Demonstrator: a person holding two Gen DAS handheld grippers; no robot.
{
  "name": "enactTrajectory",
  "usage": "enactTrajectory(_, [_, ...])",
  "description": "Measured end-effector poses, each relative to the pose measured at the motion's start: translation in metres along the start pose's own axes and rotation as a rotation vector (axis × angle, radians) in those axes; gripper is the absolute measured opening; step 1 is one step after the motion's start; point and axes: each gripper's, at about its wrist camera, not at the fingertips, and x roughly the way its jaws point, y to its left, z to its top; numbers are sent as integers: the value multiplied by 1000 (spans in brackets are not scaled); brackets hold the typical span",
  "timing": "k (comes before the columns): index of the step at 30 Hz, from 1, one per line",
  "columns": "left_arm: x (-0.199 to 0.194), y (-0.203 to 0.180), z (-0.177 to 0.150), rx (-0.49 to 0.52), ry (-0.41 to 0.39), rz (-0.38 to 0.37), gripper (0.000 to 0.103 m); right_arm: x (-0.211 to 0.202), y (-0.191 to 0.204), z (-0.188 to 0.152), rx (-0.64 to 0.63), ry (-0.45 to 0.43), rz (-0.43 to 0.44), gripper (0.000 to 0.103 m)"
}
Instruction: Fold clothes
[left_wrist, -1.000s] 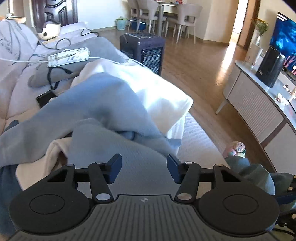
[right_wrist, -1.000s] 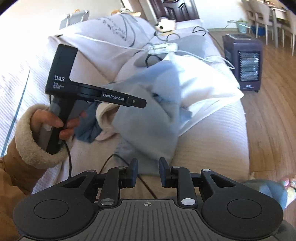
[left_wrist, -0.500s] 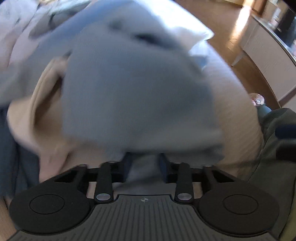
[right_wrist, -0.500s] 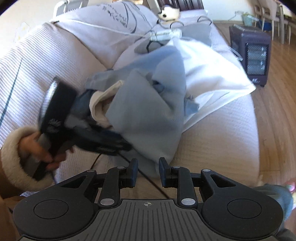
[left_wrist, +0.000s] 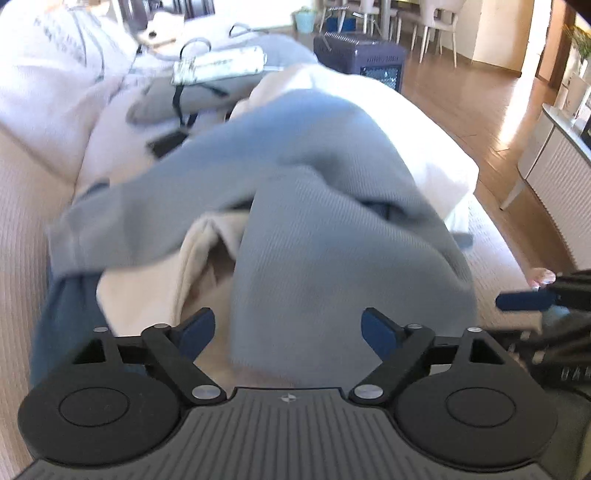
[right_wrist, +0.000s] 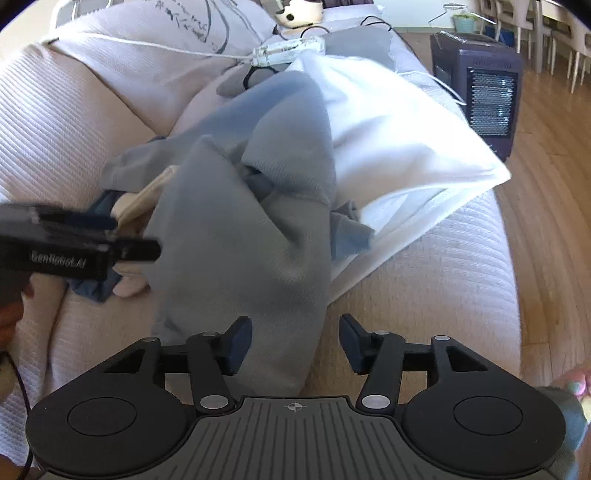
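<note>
A crumpled grey-blue garment (left_wrist: 332, 221) lies in a heap on the beige sofa (right_wrist: 424, 277), over a cream garment (left_wrist: 207, 251) and a dark blue one (left_wrist: 62, 306). My left gripper (left_wrist: 288, 328) is low over its near fold. Its jaws are opening wide; the fabric is between them, untouched by the pads. In the right wrist view the same garment (right_wrist: 240, 240) hangs toward me. Its lower hem runs between the fingers of my right gripper (right_wrist: 295, 341), whose jaws are also opening, pads off the cloth. The left gripper (right_wrist: 92, 243) shows blurred at the left.
A white cloth (right_wrist: 388, 147) lies beyond the heap. A power strip (left_wrist: 218, 68) with cables rests on a grey cushion further back. A dark heater (right_wrist: 480, 92) stands on the wooden floor to the right. A white cabinet (left_wrist: 554, 158) is at the far right.
Both grippers have dropped closer to the heap and spread their jaws. The left one, narrowed around grey fabric half a second ago, now stands wide and off it.
</note>
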Motion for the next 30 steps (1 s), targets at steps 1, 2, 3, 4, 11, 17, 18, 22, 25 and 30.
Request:
enactTrajectory(1, [6,-1,1,2,3,1,90,5,1,0,-5,9,6,53])
enactTrajectory(2, [11,-2,2,-1,7,-2,90,10,1,0,-10,18,13,53])
enactTrajectory(3, [17,-3,1,-4,16,-6,90,16,3,-2,-26,29,1,53])
enactTrajectory(4, [24,-5,0,-7,30,-3,90,22,4,-4,-42,41,-11,53])
enactTrajectory(11, [47,-20,-13,44,37,31,98,40,8,-10,-70,93,-5,36])
enactTrajectory(17, [27,-25,-11,58,-10,31,59,17,18,-12,-127,1,-53,10])
enactTrajectory(18, [21,-25,-10,58,-19,25,47,10,18,-11,-132,-21,-66,10])
enactTrajectory(22, [-10,-26,-1,37,-78,-64,27,-29,10,-6,-109,-160,-133,9])
enactTrajectory(25, [-40,-35,9,66,-152,-123,6,-59,1,1,-82,-259,-215,9])
enactTrajectory(30, [-64,-55,16,129,-200,-150,6,-99,-8,9,-55,-398,-344,3])
